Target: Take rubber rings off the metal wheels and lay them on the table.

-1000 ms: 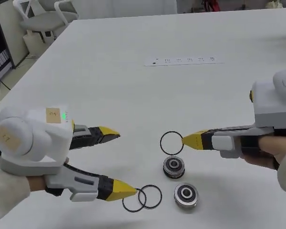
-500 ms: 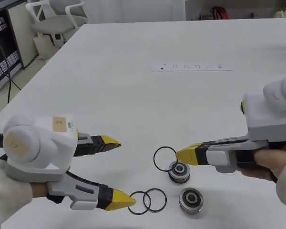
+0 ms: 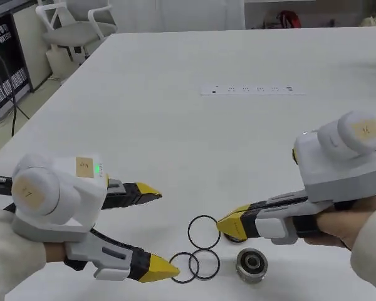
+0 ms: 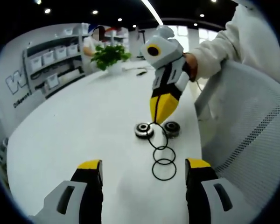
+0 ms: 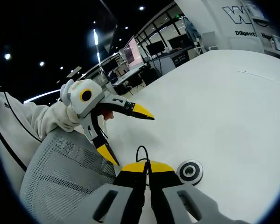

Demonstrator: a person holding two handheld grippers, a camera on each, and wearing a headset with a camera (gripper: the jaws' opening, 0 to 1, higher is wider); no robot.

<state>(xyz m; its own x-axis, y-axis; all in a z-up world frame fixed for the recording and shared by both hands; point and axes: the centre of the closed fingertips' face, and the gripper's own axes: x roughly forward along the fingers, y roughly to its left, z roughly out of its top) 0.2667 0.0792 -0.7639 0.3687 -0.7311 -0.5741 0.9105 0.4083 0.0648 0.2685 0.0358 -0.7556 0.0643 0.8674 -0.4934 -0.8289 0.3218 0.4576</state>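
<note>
Pinches 1 rubber ring (image 3: 203,216) by its edge in the right gripper (image 3: 224,222), jaws pressed together, tip touching or just over 1 metal wheel (image 3: 236,238). Holds the left gripper (image 3: 168,233) spread wide, gripping nothing. Has 2 loose rings (image 3: 193,266) overlapped on the table (image 3: 175,113) just off its lower tip, and a 2nd wheel (image 3: 251,263) near the right tip.

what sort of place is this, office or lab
Probably an open-plan office or lab workspace: a big white table, an office chair beside it, shelves of bins with a potted plant nearby, and desks with monitors.
</note>
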